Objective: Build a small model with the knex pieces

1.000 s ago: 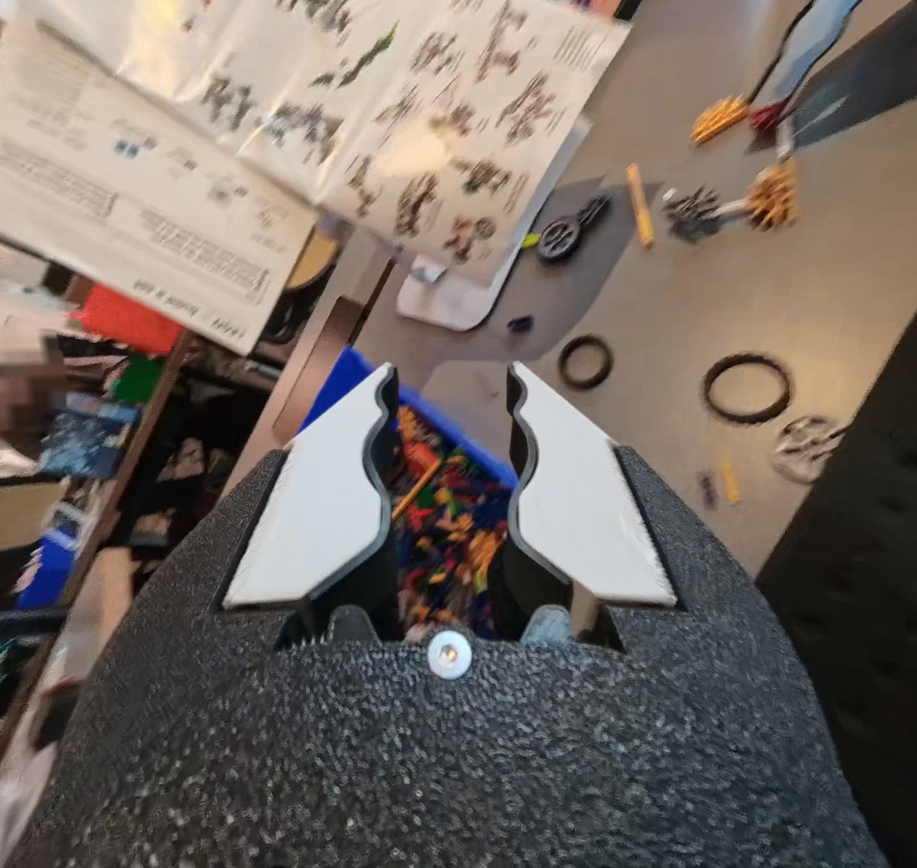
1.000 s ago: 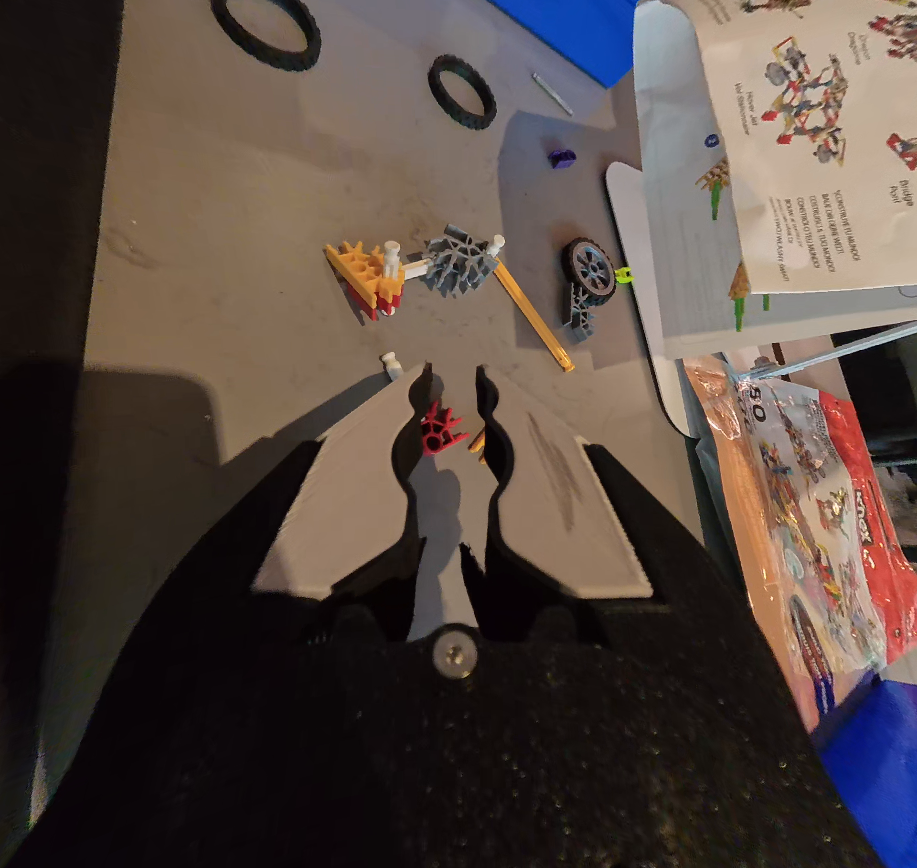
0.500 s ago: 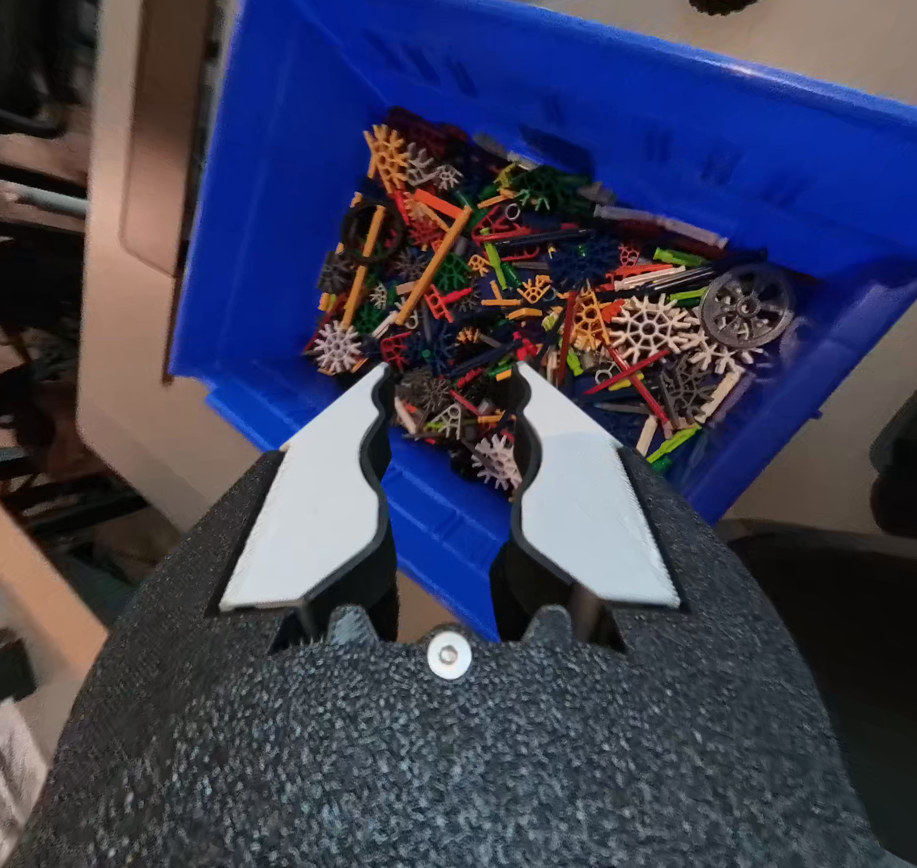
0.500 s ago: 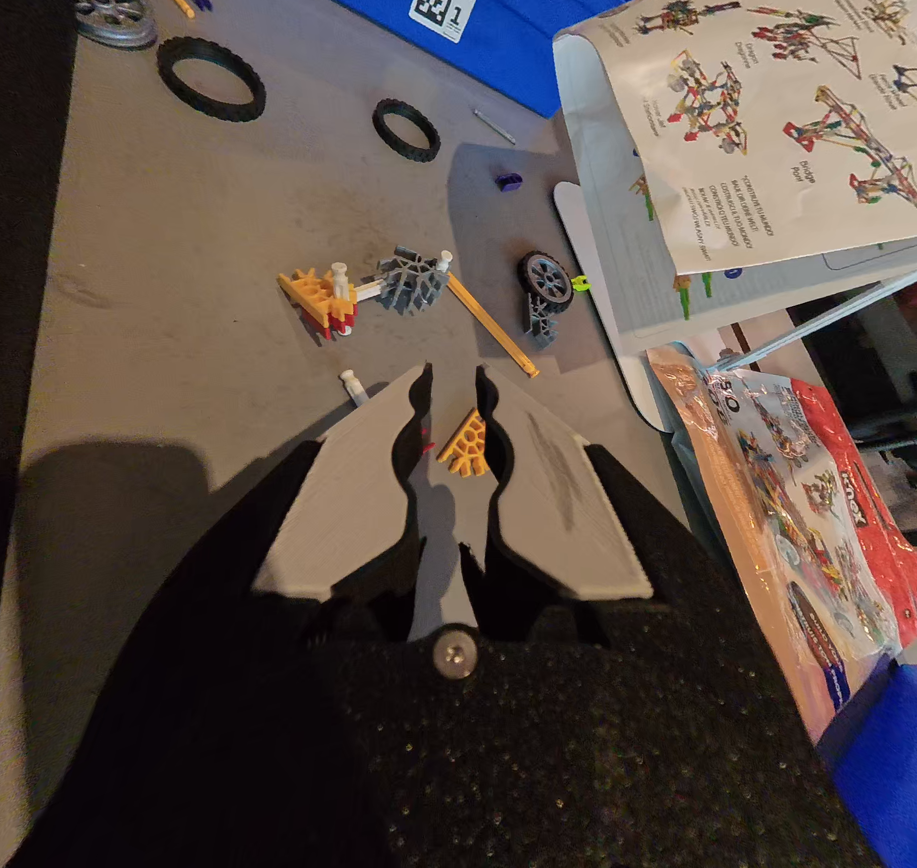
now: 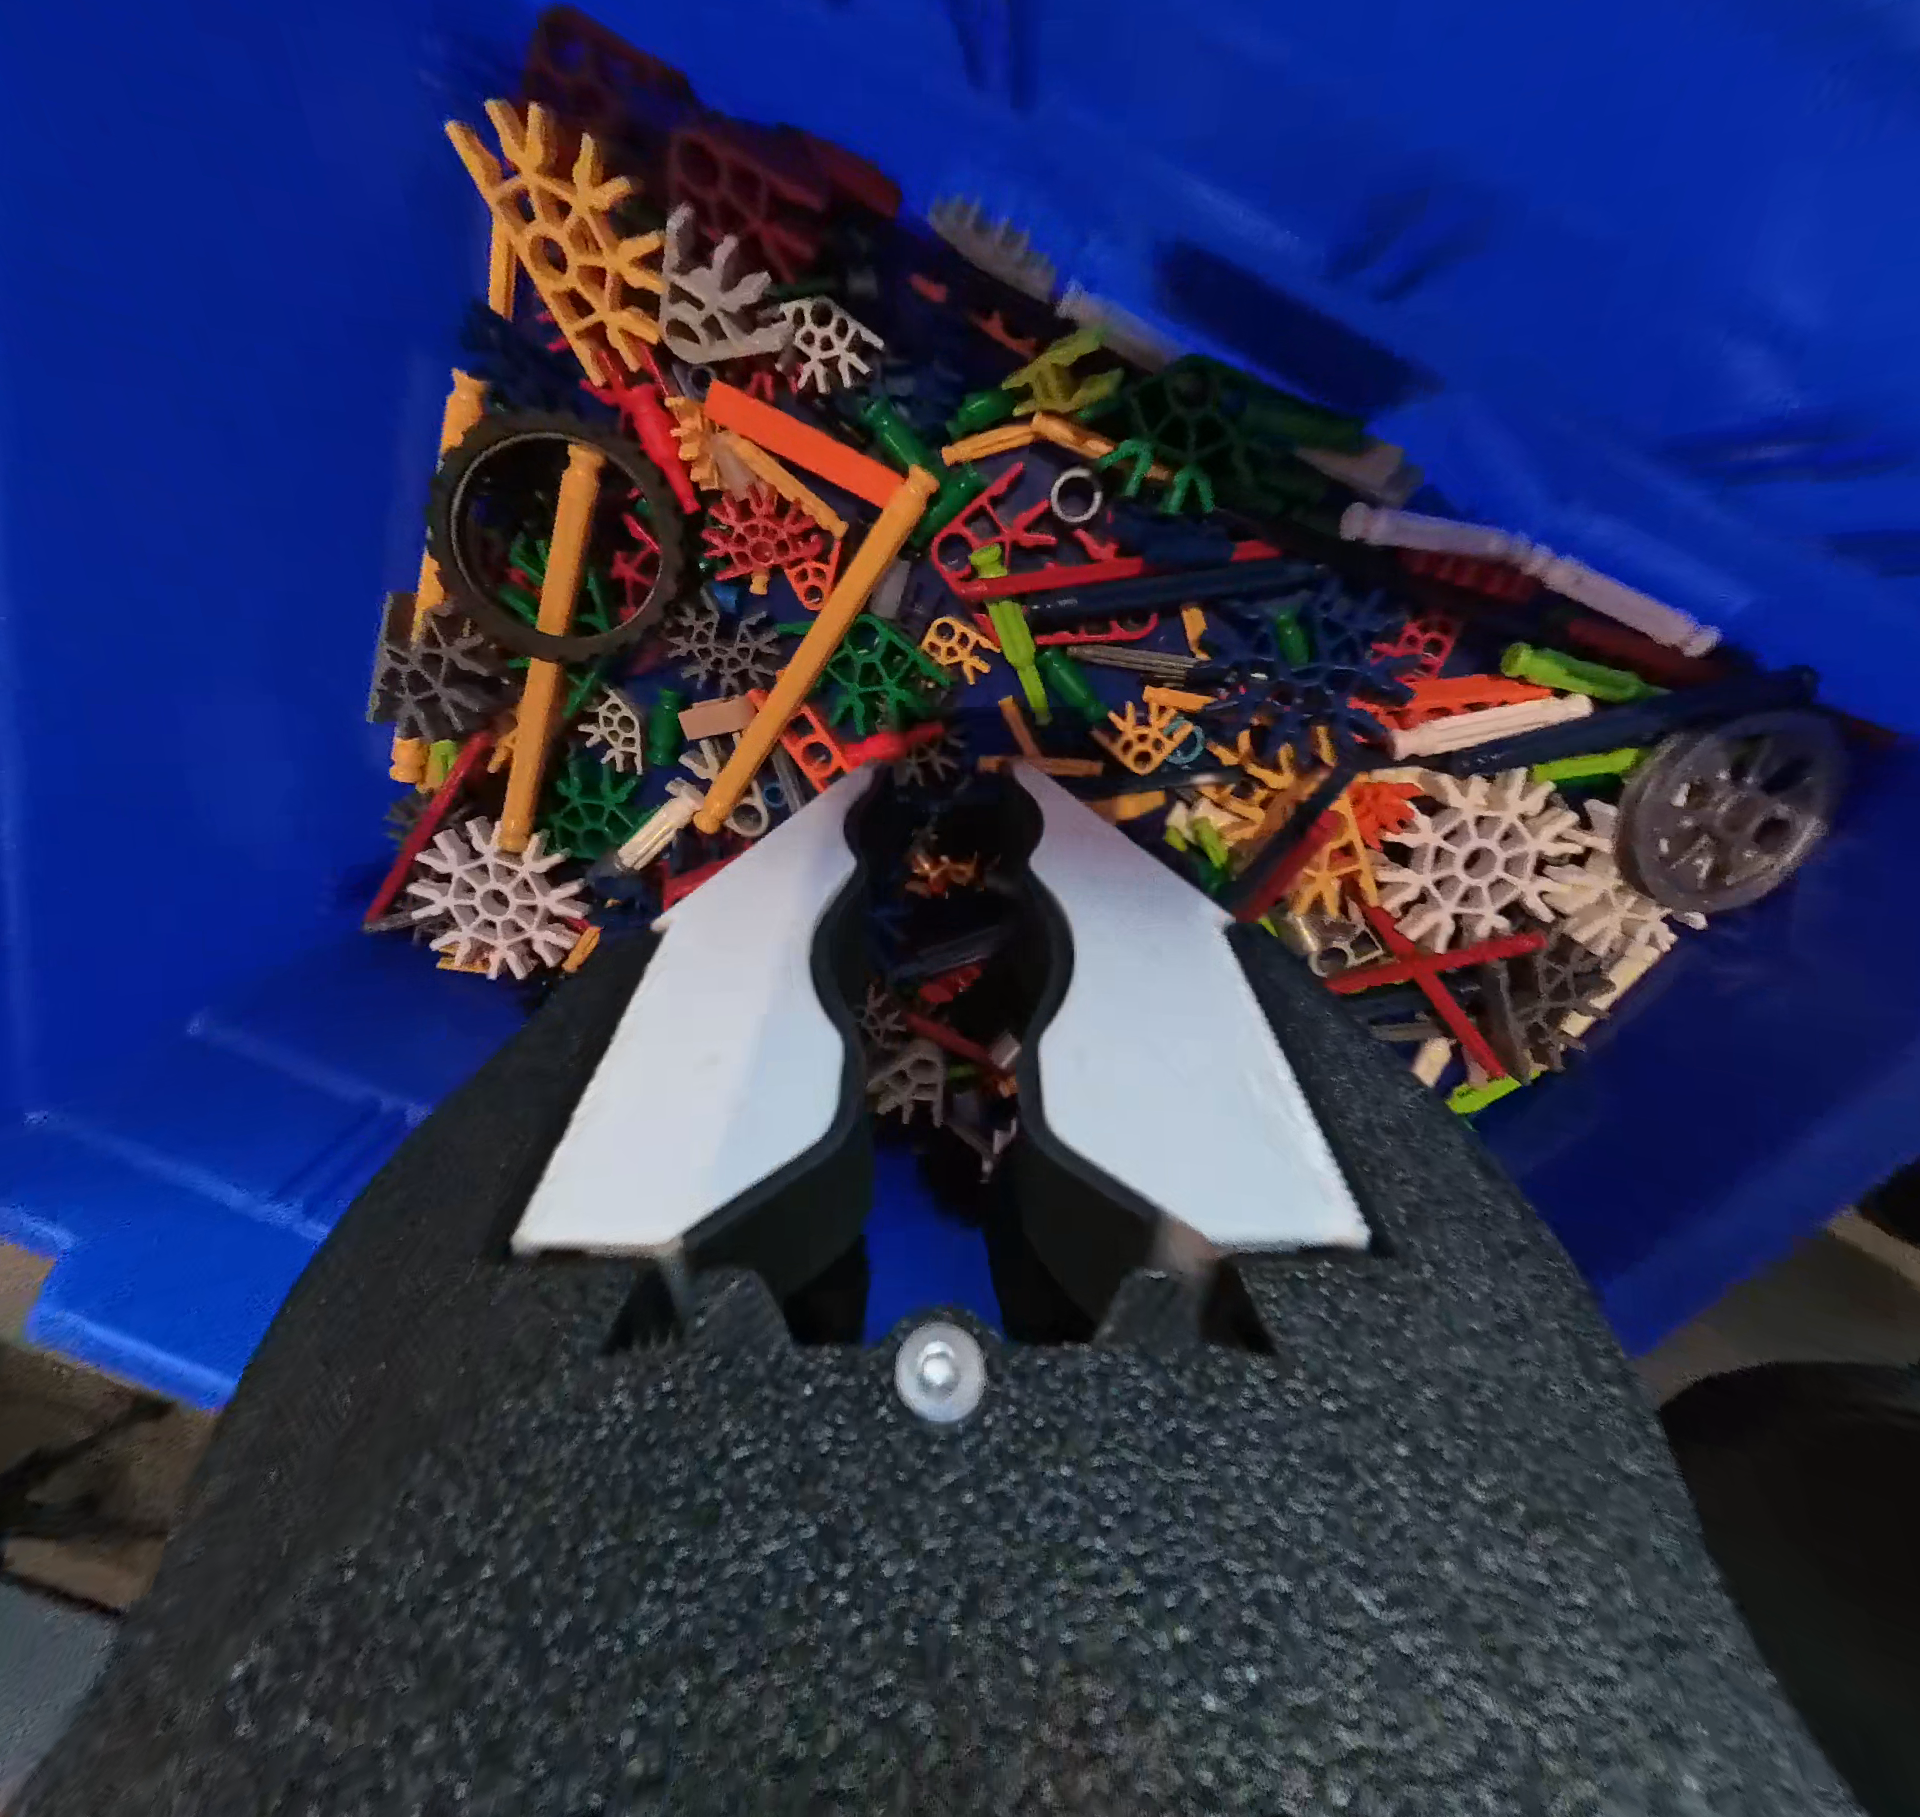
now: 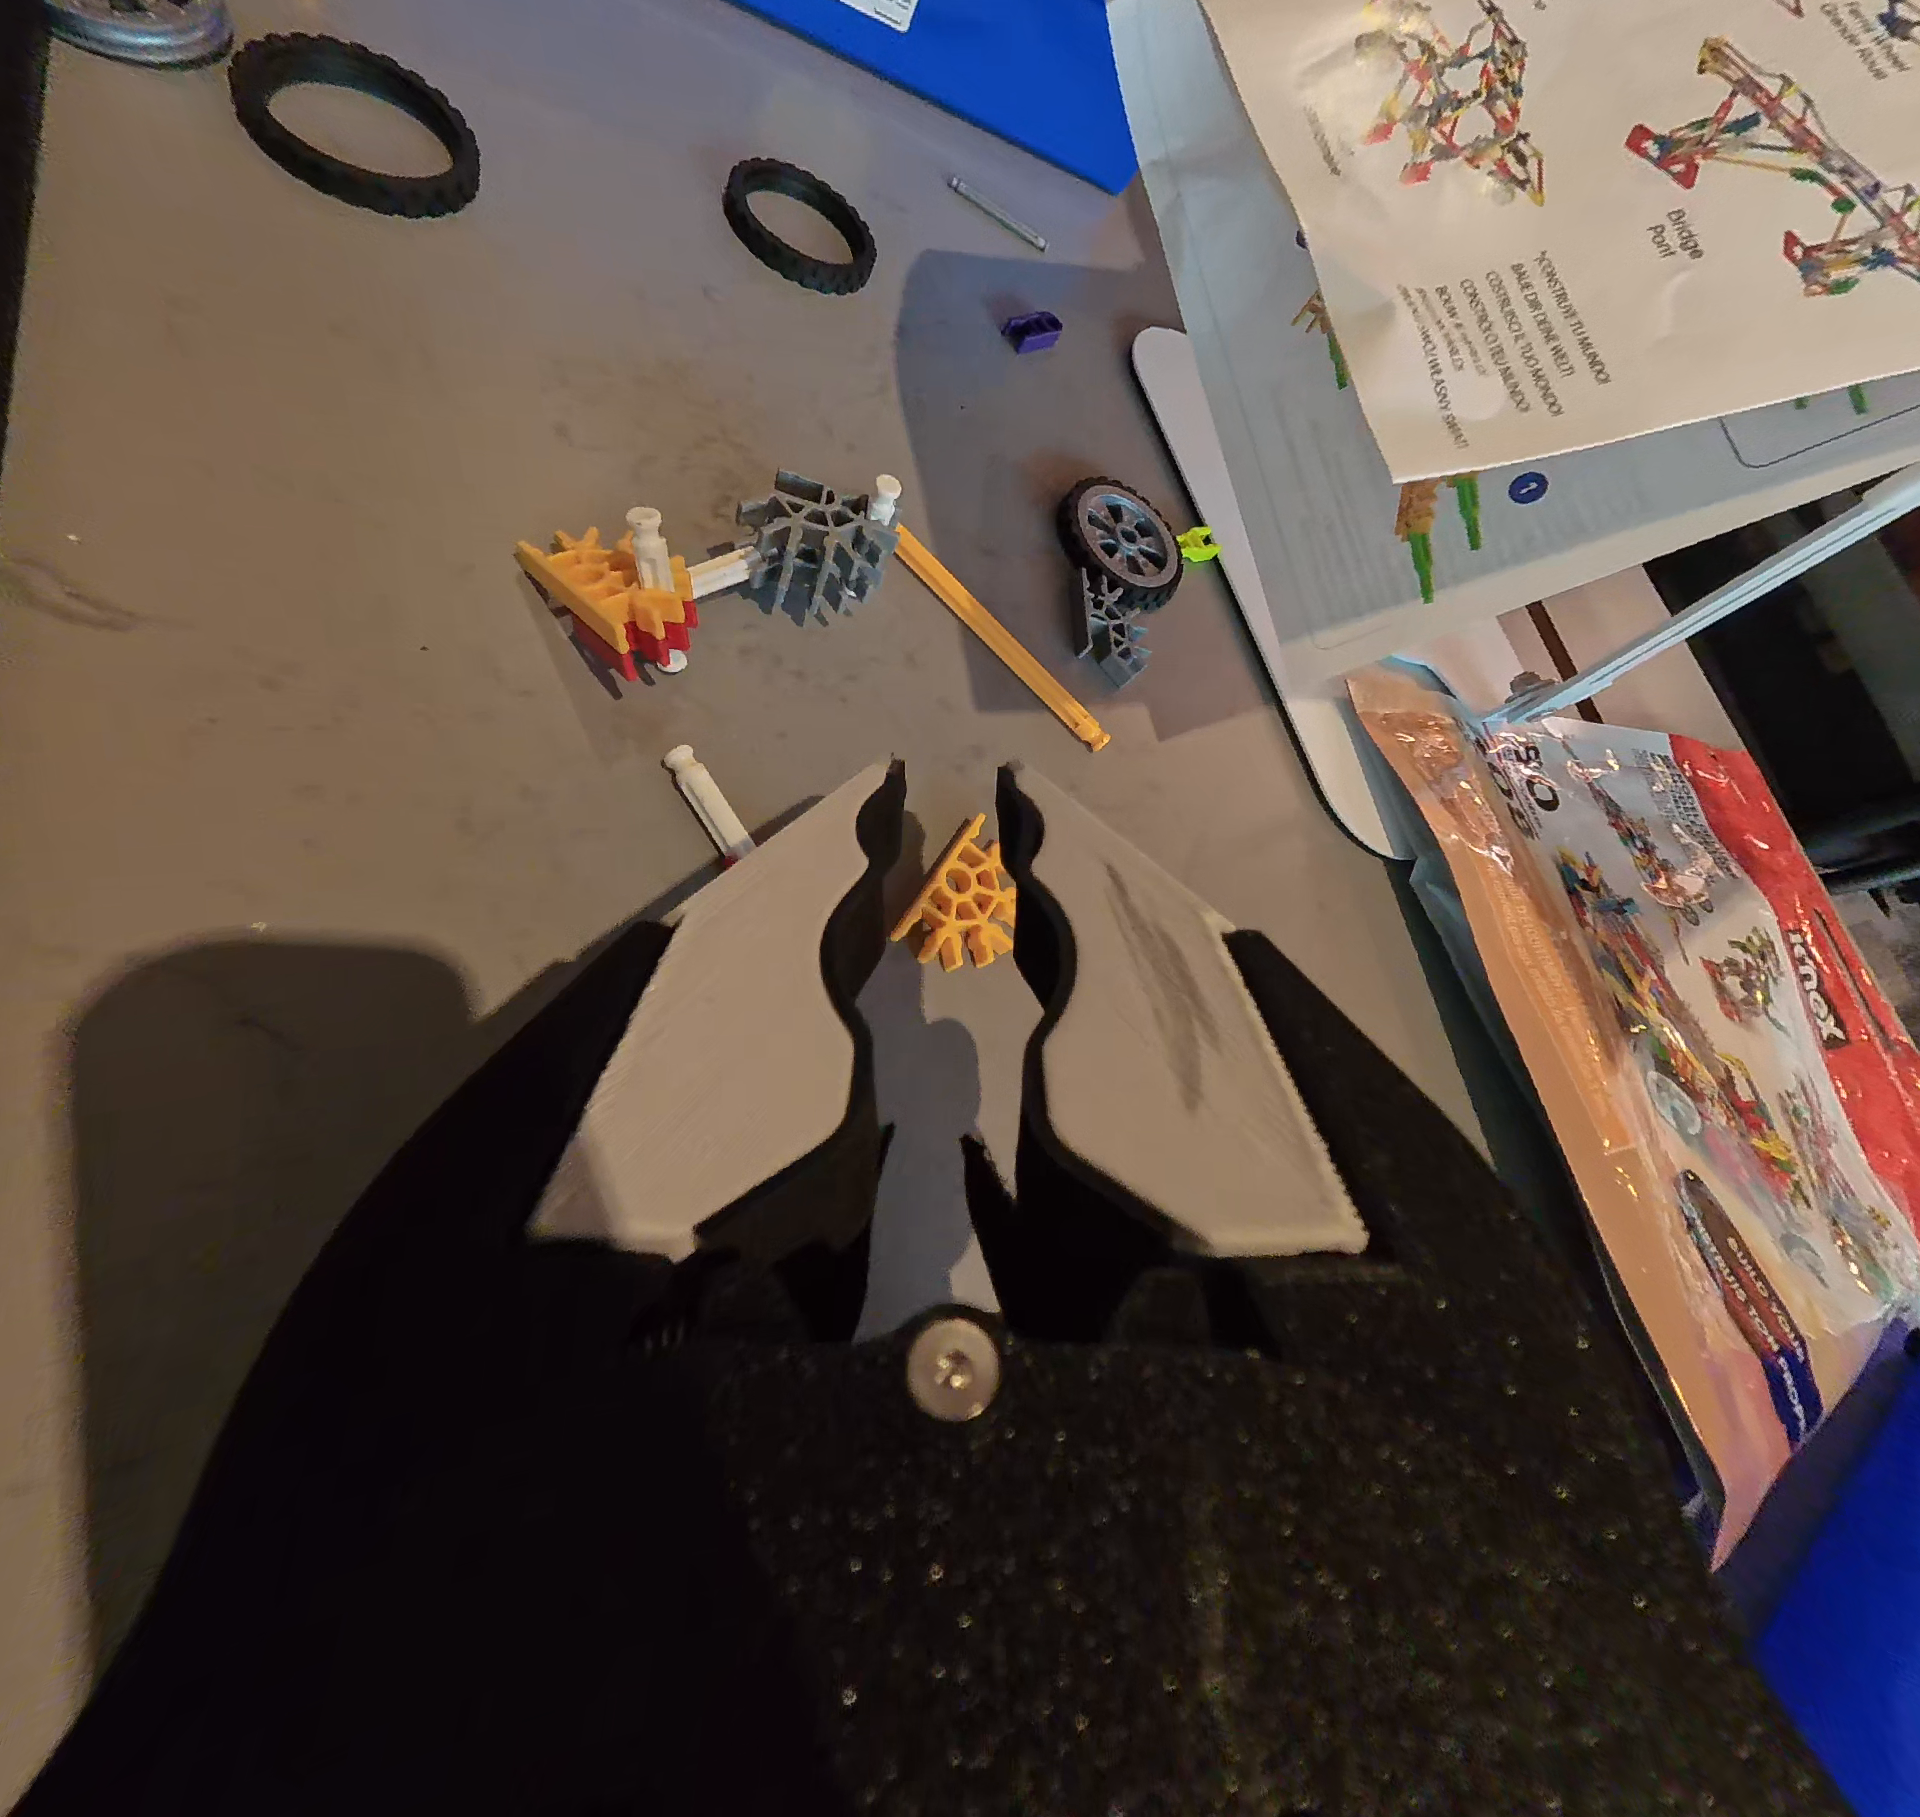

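Construction-toy pieces (image 5: 935, 624) are being held in a heap inside a blue bin (image 5: 260, 417), and the left gripper (image 5: 943, 780) is being held released just above that heap, its white fingers (image 5: 748, 988) parted over a tangle of small connectors with nothing between them. Left of its tips, a white snowflake connector (image 5: 497, 897) and a black tyre ring (image 5: 561, 533) are being shown; far right, a grey wheel (image 5: 1730, 811) is lying against the wall. The right gripper (image 6: 951, 780) is being held released over a grey table (image 6: 312, 520), a yellow fan connector (image 6: 961, 900) lying loose between its fingers. Just left, a white rod (image 6: 707, 796) is being partly covered. Beyond, a yellow-and-grey assembly (image 6: 717, 572), a yellow rod (image 6: 997, 650) and a small wheel (image 6: 1124, 546) are being shown, then two tyres (image 6: 353, 126), with a printed sheet (image 6: 1610, 157) at far right.
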Available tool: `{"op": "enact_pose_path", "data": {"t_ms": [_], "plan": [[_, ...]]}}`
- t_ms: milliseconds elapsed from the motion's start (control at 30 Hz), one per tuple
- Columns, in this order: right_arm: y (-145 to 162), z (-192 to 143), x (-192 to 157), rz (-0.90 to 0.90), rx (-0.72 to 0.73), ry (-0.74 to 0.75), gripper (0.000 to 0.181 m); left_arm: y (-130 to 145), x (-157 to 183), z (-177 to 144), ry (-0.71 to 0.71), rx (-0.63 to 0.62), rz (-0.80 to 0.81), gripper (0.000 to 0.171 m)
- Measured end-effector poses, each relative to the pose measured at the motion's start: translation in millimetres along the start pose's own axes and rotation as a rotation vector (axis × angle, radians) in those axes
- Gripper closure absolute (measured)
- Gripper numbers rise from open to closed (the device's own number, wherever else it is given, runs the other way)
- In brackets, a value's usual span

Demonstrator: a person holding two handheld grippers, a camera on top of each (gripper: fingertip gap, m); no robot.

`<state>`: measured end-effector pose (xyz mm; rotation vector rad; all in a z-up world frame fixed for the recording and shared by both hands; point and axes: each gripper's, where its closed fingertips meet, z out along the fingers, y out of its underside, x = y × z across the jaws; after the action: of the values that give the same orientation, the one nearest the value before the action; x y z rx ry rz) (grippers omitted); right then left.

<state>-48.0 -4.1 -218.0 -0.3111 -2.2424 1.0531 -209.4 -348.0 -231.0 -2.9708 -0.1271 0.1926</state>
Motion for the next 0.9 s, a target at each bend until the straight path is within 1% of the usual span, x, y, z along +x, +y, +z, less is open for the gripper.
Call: {"op": "enact_pose_path", "data": {"t_ms": [133,233,300,333,400,433,467,567,633,700,800,867,900], "plan": [[2,-1,2,0.004,-0.006,0.007,0.165,-1,-4,12,0.025,0.0,-0.041,0.154],[3,-1,3,0.01,-0.006,0.008,0.165,-3,-7,17,0.034,0.02,-0.077,0.149],[4,0,3,0.008,-0.009,0.009,0.165,-2,-10,20,0.026,0.011,-0.088,0.149],[4,0,3,0.008,-0.009,0.007,0.165,-3,-12,21,0.012,0.005,-0.082,0.153],[5,0,3,0.005,-0.014,0.008,0.165,-3,-13,22,0.008,0.001,-0.076,0.155],[5,0,3,0.005,-0.015,0.006,0.165,-6,-19,21,-0.03,0.014,-0.071,0.157],[5,0,2,0.006,-0.014,0.005,0.165,-8,-22,20,-0.042,0.03,-0.068,0.166],[5,-1,4,0.01,-0.013,0.008,0.165,-6,-24,11,-0.036,0.034,-0.076,0.171],[5,-1,4,0.011,-0.013,0.008,0.165,-7,-30,6,-0.063,0.043,-0.095,0.171],[5,-1,4,0.012,-0.012,0.007,0.165,-7,-39,3,-0.115,0.03,-0.088,0.167],[6,-1,3,0.01,-0.017,0.004,0.165,-21,-38,3,-0.12,0.067,-0.04,0.161],[6,-1,3,0.01,-0.018,0.002,0.165,-28,-40,6,-0.138,0.074,-0.002,0.161],[6,-1,3,0.01,-0.019,0.003,0.165,-32,-36,9,-0.115,0.083,0.026,0.161]]}}
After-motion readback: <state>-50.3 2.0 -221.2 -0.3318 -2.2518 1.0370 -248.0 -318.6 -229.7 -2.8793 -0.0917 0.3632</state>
